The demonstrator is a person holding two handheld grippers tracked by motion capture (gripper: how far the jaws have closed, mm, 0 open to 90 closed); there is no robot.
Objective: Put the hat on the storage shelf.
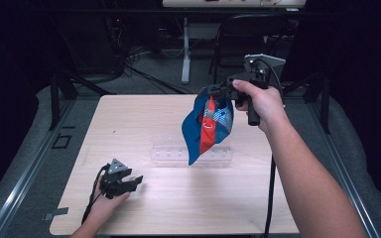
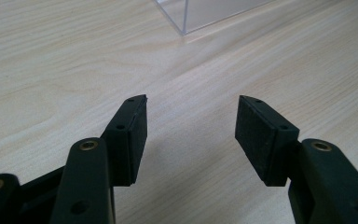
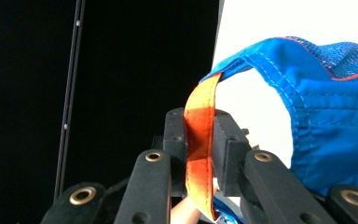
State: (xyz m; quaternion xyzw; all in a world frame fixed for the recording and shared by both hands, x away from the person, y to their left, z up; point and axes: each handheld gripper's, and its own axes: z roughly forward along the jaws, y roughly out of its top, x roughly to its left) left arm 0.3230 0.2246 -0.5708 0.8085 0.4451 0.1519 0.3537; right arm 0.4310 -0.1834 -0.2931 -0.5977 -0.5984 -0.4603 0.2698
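A blue cloth bag [image 1: 208, 126] with an orange strap and a patterned patch hangs in the air above the table's far right. My right gripper [image 1: 209, 91] holds it up from the top, raised well off the table. In the right gripper view the jaws are shut on the orange strap [image 3: 199, 140], with the blue fabric [image 3: 326, 121] draping to the right. My left gripper [image 1: 138, 180] rests low at the table's near left, open, with nothing between its pads [image 2: 139, 135]. A clear plastic tray [image 1: 188, 153] lies at the table's middle, below the bag.
The light wooden table [image 1: 144, 119] has bare wood around the tray, whose corner [image 2: 186, 16] lies ahead of my left gripper. Beyond the far edge stand a chair [image 1: 243, 39], a table leg [image 1: 186, 49] and cables on the floor. Dark curtains close both sides.
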